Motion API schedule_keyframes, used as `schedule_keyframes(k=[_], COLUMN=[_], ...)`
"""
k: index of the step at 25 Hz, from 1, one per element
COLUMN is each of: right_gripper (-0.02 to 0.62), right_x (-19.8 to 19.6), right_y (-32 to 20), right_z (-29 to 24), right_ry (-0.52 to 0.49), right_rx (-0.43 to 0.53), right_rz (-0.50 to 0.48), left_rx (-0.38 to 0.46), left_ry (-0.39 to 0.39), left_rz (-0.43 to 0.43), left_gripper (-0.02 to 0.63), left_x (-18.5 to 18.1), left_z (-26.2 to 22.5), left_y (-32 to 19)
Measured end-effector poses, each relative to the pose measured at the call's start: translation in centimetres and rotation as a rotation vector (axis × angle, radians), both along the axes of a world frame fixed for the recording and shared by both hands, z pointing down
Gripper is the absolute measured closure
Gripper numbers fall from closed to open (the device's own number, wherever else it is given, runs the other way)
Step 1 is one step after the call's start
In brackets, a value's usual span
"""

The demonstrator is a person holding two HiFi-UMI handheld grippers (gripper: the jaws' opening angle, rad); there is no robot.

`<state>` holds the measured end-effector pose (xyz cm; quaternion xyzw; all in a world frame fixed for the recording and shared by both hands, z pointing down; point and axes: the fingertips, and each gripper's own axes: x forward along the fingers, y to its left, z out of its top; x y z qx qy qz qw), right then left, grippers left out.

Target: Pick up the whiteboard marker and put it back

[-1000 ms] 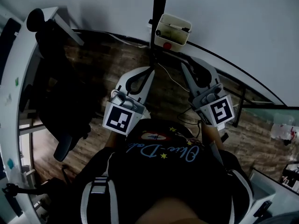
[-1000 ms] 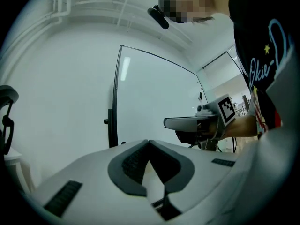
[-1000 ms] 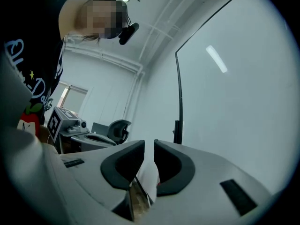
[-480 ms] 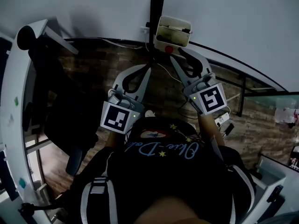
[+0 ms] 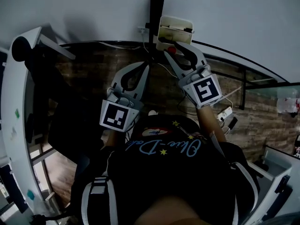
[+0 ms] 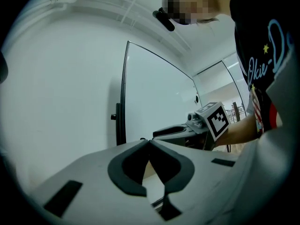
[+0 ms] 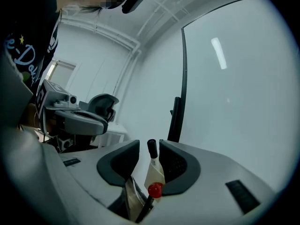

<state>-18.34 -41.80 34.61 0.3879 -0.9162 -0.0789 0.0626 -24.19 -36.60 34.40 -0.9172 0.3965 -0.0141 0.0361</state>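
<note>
Cream plastic tray (image 5: 174, 21) hangs on the black post (image 5: 157, 3) of the whiteboard (image 6: 154, 97), with a red knob (image 7: 155, 190) on its front face. In the head view its contents show only as dim pale and dark shapes. In the right gripper view the whiteboard marker (image 7: 152, 150) stands at the tray with its black end upward, directly between the jaw tips.

Right gripper (image 5: 174, 51) is stretched forward and up to the tray, its marker cube facing the head camera. Its jaws stand a little apart. The marker's black end lies close to the jaw on the view's right, with a gap on the other side. Contact cannot be confirmed.

Left gripper (image 5: 144, 69) is held lower and to the left, well apart from the tray, pointing toward the post. Its jaw tips meet, and nothing is between them.

A wood floor (image 5: 98, 64) lies below, with a dark office chair (image 5: 51, 102) at the left. A white power strip (image 5: 225, 114) with cables lies at the right. The person's dark shirt (image 5: 164, 172) fills the lower part of the head view.
</note>
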Motion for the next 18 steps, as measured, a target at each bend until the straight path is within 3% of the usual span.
schedule_keyframes(k=[18], right_gripper=[0.465], right_x=[-1.9], right_y=[-2.9], right_z=[1.3], right_ry=[0.056], right_rx=[-0.005], right_rz=[0.015], left_rx=[-0.019], left_ry=[0.009], left_rz=[-0.025], left_gripper=[0.612], left_x=[-2.1], left_z=[0.7], left_y=[-0.5])
